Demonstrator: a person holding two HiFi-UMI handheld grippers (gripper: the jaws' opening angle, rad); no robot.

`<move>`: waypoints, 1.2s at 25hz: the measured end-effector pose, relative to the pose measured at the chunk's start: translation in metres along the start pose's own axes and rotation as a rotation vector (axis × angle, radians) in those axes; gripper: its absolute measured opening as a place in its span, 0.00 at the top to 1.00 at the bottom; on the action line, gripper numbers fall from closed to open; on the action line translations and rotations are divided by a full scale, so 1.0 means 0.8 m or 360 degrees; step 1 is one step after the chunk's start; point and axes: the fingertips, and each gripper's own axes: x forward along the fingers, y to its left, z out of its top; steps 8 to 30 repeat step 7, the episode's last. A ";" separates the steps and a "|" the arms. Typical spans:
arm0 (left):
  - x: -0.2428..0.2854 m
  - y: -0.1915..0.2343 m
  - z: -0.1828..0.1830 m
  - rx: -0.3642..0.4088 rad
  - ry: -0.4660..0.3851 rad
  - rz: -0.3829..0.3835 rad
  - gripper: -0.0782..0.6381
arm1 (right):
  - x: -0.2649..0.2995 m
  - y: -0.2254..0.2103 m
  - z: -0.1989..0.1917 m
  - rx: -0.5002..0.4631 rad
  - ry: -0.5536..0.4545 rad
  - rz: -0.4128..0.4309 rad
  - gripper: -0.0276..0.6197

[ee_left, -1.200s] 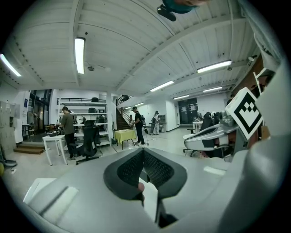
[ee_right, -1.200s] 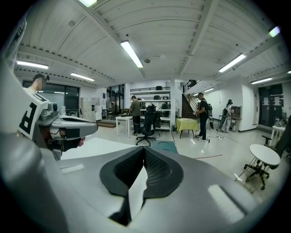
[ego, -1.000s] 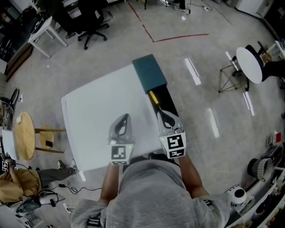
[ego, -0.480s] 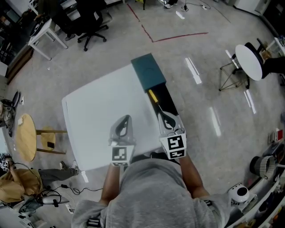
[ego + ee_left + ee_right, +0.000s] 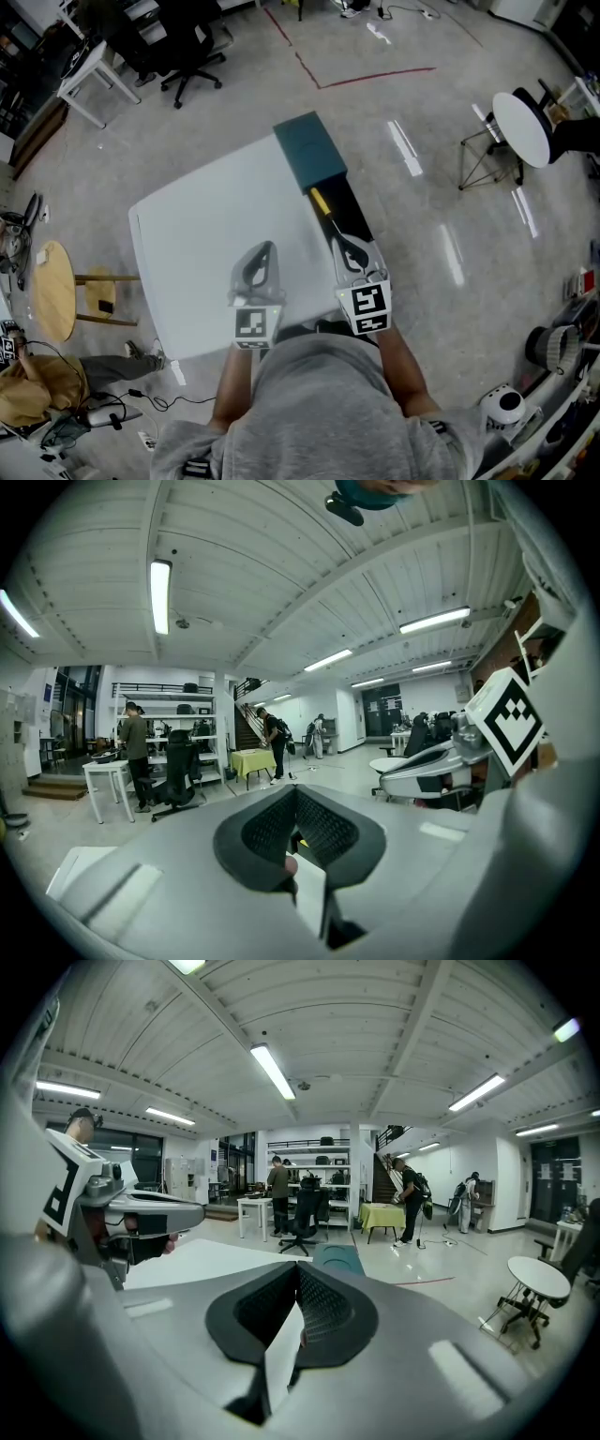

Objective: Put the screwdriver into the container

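Note:
A yellow-handled screwdriver (image 5: 322,204) lies on a black strip (image 5: 352,208) along the table's right edge, just below the teal container (image 5: 309,152). My right gripper (image 5: 340,238) hovers over the near end of that strip, close to the screwdriver's shaft. It is shut, and I see nothing between its jaws in the right gripper view (image 5: 298,1267), where the teal container (image 5: 337,1259) shows straight ahead. My left gripper (image 5: 265,247) is over the middle of the white table (image 5: 202,225), shut and empty (image 5: 295,789).
Office chairs (image 5: 183,47) stand on the floor beyond the table. A small round white table (image 5: 523,133) is at the right and a wooden stool (image 5: 54,286) at the left. The table's bare top stretches left of both grippers.

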 end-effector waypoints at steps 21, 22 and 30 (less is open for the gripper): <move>-0.001 -0.006 0.001 0.0009 -0.0004 -0.0006 0.87 | -0.005 0.000 -0.002 -0.0001 0.0000 0.0003 0.95; -0.001 -0.006 0.001 0.0009 -0.0004 -0.0006 0.87 | -0.005 0.000 -0.002 -0.0001 0.0000 0.0003 0.95; -0.001 -0.006 0.001 0.0009 -0.0004 -0.0006 0.87 | -0.005 0.000 -0.002 -0.0001 0.0000 0.0003 0.95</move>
